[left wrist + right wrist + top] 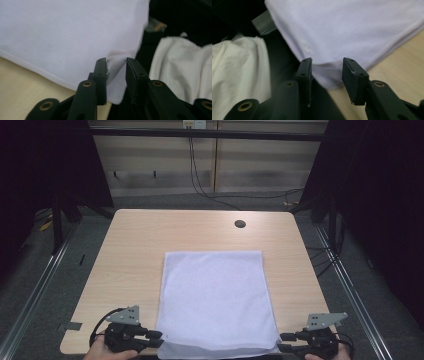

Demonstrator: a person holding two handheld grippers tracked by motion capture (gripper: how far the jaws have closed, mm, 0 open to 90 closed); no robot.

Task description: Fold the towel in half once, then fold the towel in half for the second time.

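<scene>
A white cloth [215, 300] lies flat on the wooden table [130, 250], and its near edge hangs slightly over the table's front edge. My left gripper [159, 340] is at the cloth's near left corner. In the left gripper view the cloth [62, 32] has its corner lying in the gap of the open left gripper [116, 61]. At the near right corner sits my right gripper [284, 342]. It is open too, and the right gripper view shows the corner of the cloth [342, 27] between the jaws of the right gripper [327, 61], untouched by either.
A round cable hole [240, 224] is at the table's far right. Black cables [200, 185] trail on the floor behind the table. Dark stands flank both sides. Below the table edge, pale fabric [180, 65] [237, 67] shows in both gripper views.
</scene>
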